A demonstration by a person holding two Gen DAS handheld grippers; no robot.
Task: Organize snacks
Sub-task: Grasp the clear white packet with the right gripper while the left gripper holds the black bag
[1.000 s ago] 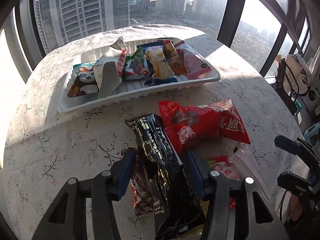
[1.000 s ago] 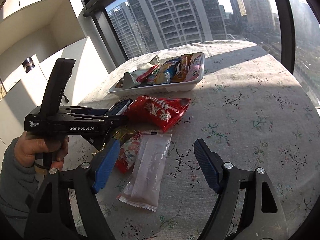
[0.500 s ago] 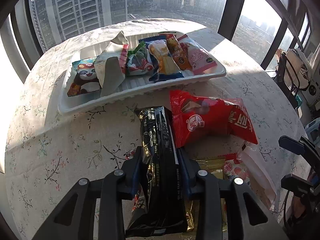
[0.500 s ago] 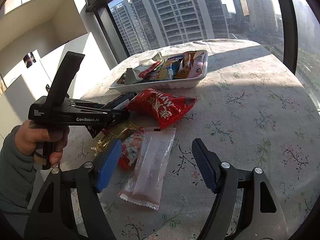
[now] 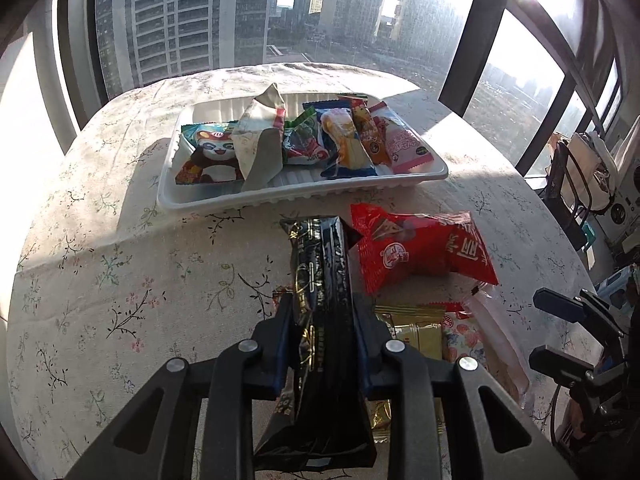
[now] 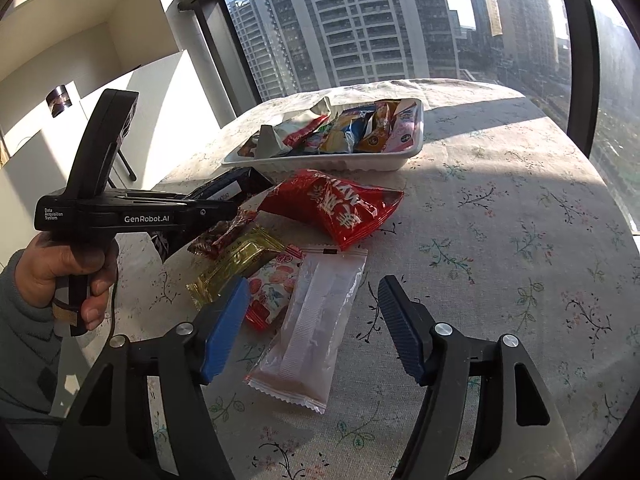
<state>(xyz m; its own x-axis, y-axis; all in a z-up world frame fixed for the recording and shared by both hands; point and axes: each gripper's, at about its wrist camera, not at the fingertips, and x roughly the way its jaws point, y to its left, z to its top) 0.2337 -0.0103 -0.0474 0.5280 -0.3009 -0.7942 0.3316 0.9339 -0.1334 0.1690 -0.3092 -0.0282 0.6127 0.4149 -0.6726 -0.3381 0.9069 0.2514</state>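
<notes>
My left gripper [image 5: 324, 320] is shut on a long black snack packet [image 5: 320, 280] and holds it above the table, short of the white tray [image 5: 304, 196]. The tray holds several snack packs. The packet also shows in the right wrist view [image 6: 232, 188], in the left gripper [image 6: 236, 208]. A red bag [image 5: 424, 252] lies right of the packet, also in the right wrist view [image 6: 340, 204]. My right gripper [image 6: 312, 312] is open over a clear white packet [image 6: 316, 320]. A gold packet [image 6: 236, 260] and a strawberry-print packet [image 6: 272, 288] lie beside it.
The round table has a floral cloth [image 6: 500, 220]. A dark red wrapper [image 6: 224, 236] lies under the left gripper. Windows ring the table's far side. A white wall [image 6: 60, 128] and cluttered shelving [image 5: 592, 184] stand off the table's sides.
My left gripper closed on the black packet and lifted it off the pile toward the tray. My right gripper stayed open and shifted slightly.
</notes>
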